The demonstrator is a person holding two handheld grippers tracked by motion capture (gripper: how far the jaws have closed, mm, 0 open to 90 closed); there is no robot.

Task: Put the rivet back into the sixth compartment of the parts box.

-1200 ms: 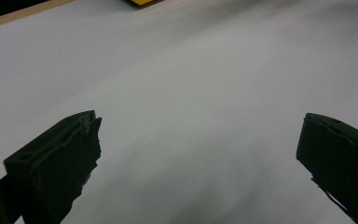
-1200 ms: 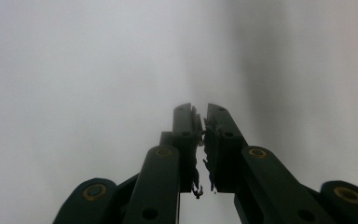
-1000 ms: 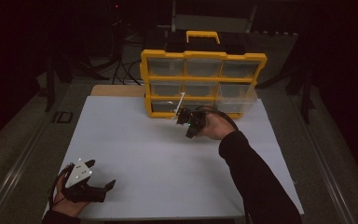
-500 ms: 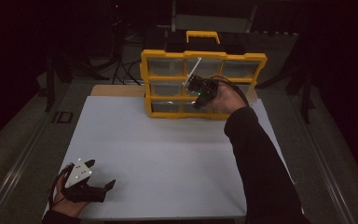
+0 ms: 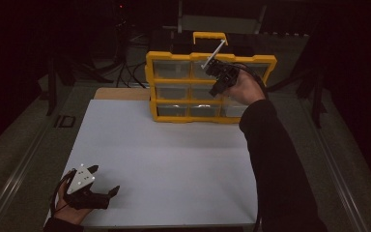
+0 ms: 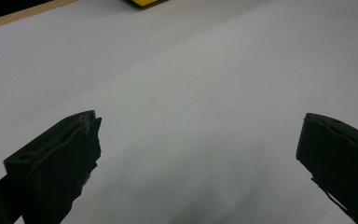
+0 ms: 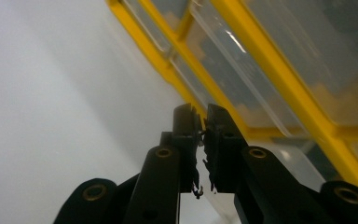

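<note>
The left gripper [image 5: 96,191] rests at the white counter's [image 5: 174,159] near-left corner, jaws spread wide and holding nothing, with bare surface all around. At the far edge stands the yellow drawer organizer [image 5: 174,87]. The right gripper [image 5: 216,79] hovers before its upper right drawers, jaws nearly closed with nothing between them. The surrounding room is dark.

Open white table [image 5: 174,159] in front, yellow drawer cabinet [image 5: 193,96] blocking the rear
</note>
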